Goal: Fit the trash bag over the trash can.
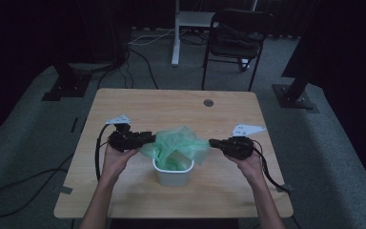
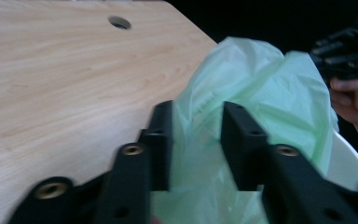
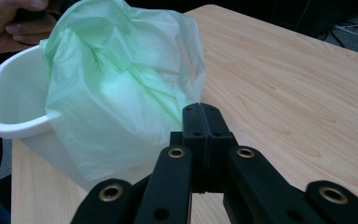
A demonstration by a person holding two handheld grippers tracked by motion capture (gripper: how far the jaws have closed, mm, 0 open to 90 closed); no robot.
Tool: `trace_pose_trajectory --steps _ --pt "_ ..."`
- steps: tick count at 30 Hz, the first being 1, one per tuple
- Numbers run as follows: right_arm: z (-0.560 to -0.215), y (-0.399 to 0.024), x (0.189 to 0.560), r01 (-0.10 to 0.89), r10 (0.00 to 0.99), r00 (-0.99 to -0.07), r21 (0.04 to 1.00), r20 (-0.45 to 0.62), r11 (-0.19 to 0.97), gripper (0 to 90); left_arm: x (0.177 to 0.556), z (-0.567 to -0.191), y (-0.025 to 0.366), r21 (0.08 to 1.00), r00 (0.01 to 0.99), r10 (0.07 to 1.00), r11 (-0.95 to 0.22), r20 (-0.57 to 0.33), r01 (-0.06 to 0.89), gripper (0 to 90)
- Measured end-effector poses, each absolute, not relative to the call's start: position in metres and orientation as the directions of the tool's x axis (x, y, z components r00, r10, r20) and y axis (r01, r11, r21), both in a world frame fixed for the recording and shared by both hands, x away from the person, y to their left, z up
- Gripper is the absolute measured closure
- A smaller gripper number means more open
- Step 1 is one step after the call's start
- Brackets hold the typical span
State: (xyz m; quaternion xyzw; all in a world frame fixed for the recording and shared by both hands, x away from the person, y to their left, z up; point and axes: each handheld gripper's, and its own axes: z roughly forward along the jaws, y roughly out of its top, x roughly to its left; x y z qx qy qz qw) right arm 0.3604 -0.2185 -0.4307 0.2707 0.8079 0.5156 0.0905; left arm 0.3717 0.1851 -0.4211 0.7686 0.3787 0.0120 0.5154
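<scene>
Holding: the right hand-held gripper (image 3: pixel 200 109) has its jaws pressed fully together on the edge of the green bag (image 3: pixel 121 88), the film pinched at the jaw tips.
Right hand-held gripper, place: in the high view (image 1: pixel 213 142) it sits at the bag's right side, gripped by the right hand (image 1: pixel 247 160), with its cable running off toward the desk's right edge.
Left hand-held gripper: its jaws (image 2: pixel 196 135) stand partly apart with the bag (image 2: pixel 261 93) between them; the film fills the gap, but whether the pads press on it I cannot tell.
Left hand-held gripper, place: in the high view (image 1: pixel 150 137) it is at the bag's left side, held by the left hand (image 1: pixel 116 157).
Bag: thin, crumpled, pale green, stretched between the two hand-held grippers, rising above the bin (image 1: pixel 172 172) with its lower part hanging inside.
Bin: small, white, upright on the desk (image 1: pixel 138 109), near the front edge and between the two hands.
Desk: light wood, with a round cable hole (image 1: pixel 208 102) toward the far edge.
Beyond: a dark chair (image 1: pixel 236 38) stands on the grey floor behind the desk.
</scene>
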Motion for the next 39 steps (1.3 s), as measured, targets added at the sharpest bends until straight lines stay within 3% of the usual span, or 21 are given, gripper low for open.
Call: trace_pose_trajectory --steps 2,5,20,34,39 --pt "-0.43 -0.218 0.36 0.342 0.529 -0.838 0.883 0.132 0.322 90.0 0.368 -0.419 0.184 0.813 0.718 0.609 -0.198 -0.336 0.548 81.8" --pt "-0.429 -0.219 0.358 0.339 0.528 -0.84 0.884 0.129 0.324 90.0 0.361 -0.414 0.185 0.835 0.735 0.608 -0.204 -0.302 0.511 90.0" --pt "-0.431 -0.223 0.348 0.33 0.504 -0.856 0.875 0.119 0.353 90.0 0.305 -0.404 0.188 0.879 0.817 0.548 -0.284 -0.178 0.382 90.0" --pt "-0.43 -0.234 0.33 0.316 0.492 -0.862 0.885 0.118 0.342 90.0 0.269 -0.427 0.208 0.875 0.818 0.529 -0.257 -0.227 0.409 90.0" --pt "-0.427 -0.234 0.323 0.293 0.441 -0.888 0.9 0.131 0.324 90.0 0.261 -0.438 0.208 0.865 0.822 0.504 -0.251 -0.267 0.435 90.0"
